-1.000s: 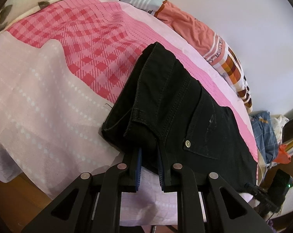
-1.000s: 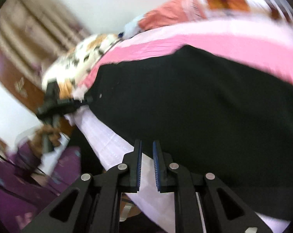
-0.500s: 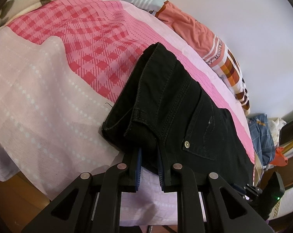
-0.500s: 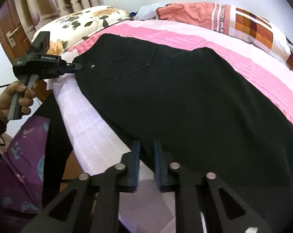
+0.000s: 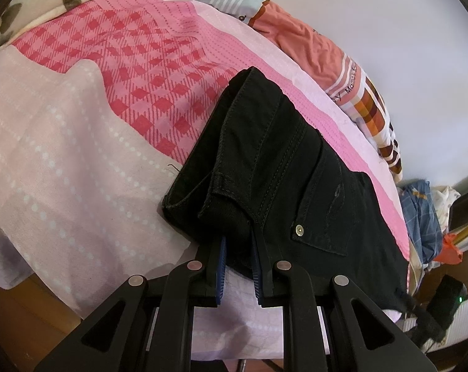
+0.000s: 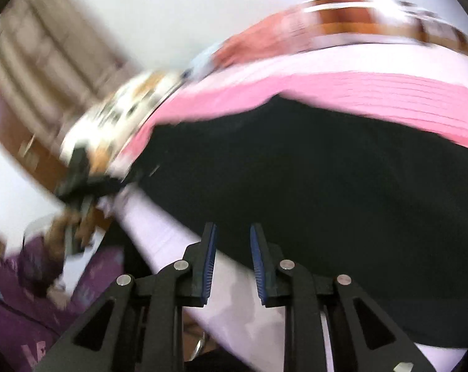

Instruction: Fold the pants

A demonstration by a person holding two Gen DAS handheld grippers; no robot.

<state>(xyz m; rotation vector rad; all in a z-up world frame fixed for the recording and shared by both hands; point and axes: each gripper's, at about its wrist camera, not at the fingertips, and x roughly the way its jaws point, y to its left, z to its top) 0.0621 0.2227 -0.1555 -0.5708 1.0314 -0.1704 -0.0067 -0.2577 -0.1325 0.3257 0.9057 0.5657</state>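
Black pants lie on a pink bed sheet, waistband end nearest the left wrist view. My left gripper is shut on the waistband corner at the bed's near edge. In the blurred right wrist view the pants fill the middle. My right gripper is open and empty, its fingertips at the pants' near edge above the sheet. The left gripper also shows there, blurred, at the pants' far left corner.
A folded orange and striped blanket lies along the far side of the bed by the white wall. A floral pillow is at the head. Clothes are piled at the right. A person in purple stands at the left.
My right gripper has opened from nearly shut and swung with motion blur along the pants' edge. My left gripper has kept its hold on the waistband, hardly moving.
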